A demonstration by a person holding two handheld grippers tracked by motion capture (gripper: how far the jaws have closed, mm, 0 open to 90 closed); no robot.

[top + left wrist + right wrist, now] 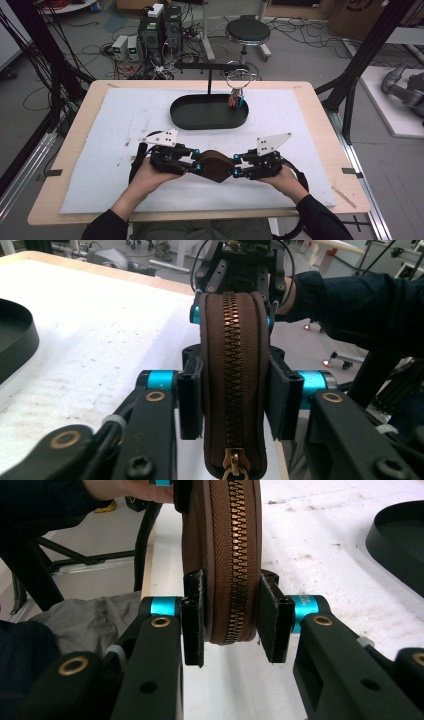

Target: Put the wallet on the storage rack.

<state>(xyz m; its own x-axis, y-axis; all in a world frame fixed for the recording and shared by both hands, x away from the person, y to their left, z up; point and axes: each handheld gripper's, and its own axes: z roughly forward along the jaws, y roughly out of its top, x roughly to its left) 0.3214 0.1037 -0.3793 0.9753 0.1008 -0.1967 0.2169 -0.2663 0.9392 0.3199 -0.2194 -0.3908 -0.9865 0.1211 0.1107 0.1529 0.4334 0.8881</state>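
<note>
A white mat covers the bench (80,185), and at lower centre of the high view a brown zip pouch (214,166) spans the left tool (196,165) and right tool (236,167). In the left gripper view the pads clamp it, its zip pull (235,464) cut off at the bottom edge. In the right gripper view the jaws clamp its other end, whose far part leaves the frame at the top.

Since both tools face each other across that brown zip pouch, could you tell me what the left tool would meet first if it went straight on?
The brown zip pouch already sits between the left tool's pads. Beyond it, the right tool comes next in line, gripping the pouch's far end.
</note>
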